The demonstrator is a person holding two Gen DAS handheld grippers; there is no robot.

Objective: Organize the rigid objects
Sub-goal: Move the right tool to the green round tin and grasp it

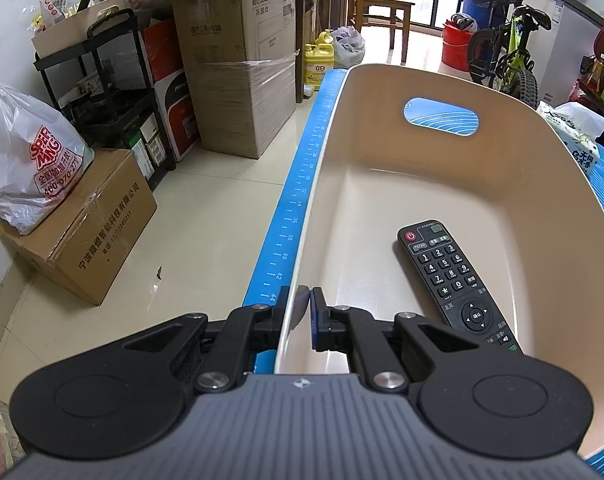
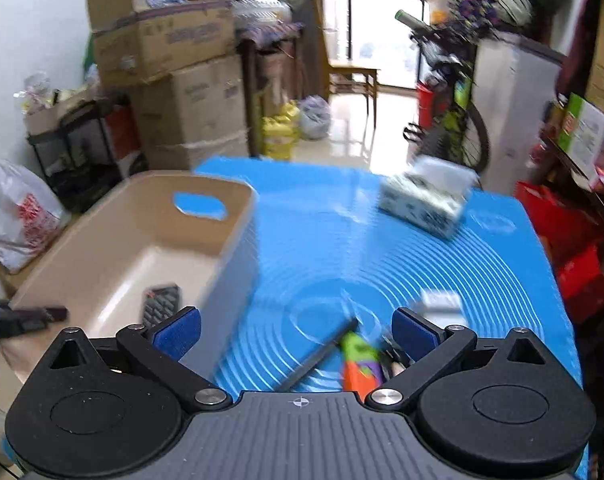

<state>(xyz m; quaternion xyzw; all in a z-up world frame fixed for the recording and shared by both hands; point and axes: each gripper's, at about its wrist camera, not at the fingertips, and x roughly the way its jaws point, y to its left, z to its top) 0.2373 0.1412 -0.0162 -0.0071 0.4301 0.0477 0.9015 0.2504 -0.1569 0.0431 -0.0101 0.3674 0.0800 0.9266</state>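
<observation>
The left tongs (image 1: 304, 316) are clamped on the near wall of the beige bin (image 1: 522, 120), one finger outside and one inside, steadying it; a black remote control (image 1: 454, 280) already lies on the bin floor. The right tongs (image 2: 297, 334) are spread wide open, empty, over the blue surface (image 2: 482, 272). Just below and between their fingers lie a thin black rod (image 2: 318, 356), running diagonally, and a blurred green-and-orange object (image 2: 358, 364) beside it. The right tongs are nearer; the bin sits to their left.
</observation>
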